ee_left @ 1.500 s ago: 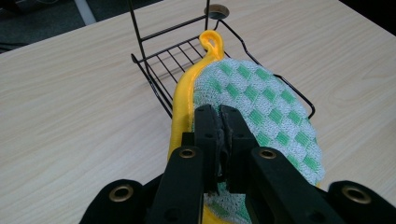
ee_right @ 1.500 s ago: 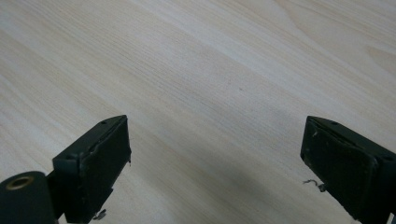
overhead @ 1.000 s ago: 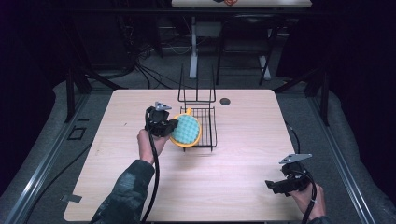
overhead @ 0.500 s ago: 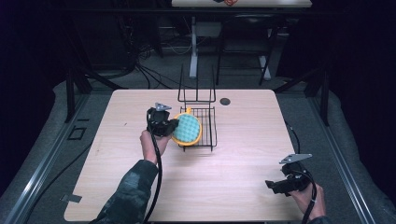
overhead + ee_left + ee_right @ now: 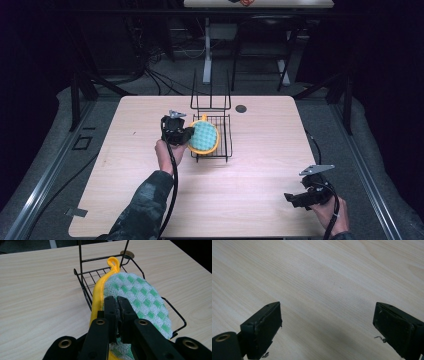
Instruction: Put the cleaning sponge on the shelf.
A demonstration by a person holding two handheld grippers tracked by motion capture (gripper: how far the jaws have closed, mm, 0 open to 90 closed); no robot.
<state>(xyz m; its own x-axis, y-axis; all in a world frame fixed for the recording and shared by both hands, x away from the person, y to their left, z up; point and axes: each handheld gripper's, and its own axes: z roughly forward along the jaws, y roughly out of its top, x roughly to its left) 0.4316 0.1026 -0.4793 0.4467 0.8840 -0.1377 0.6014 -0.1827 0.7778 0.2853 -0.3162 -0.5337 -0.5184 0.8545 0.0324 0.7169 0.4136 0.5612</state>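
A round pot holder [image 5: 205,137], green-and-white checked with a yellow rim and loop, stands on edge, tilted over the left side of a black wire basket [image 5: 226,150]. My left gripper [image 5: 189,134] is shut on its near edge. In the left gripper view the two pads meet at the left gripper [image 5: 118,302] and pinch the checked cloth of the pot holder [image 5: 142,290], with the wire basket [image 5: 83,287] under and behind it. My right gripper [image 5: 291,199] rests low near the table's front right corner. In its own view the right gripper [image 5: 327,322] stands open over bare wood.
The basket has a tall wire handle frame [image 5: 211,95] at its far side. A small dark round disc [image 5: 241,108] lies just right of that frame. The light wooden table [image 5: 125,200] ends at dark floor on all sides.
The left gripper and the pot holder have edged slightly to the right over the basket. The right gripper has not moved.
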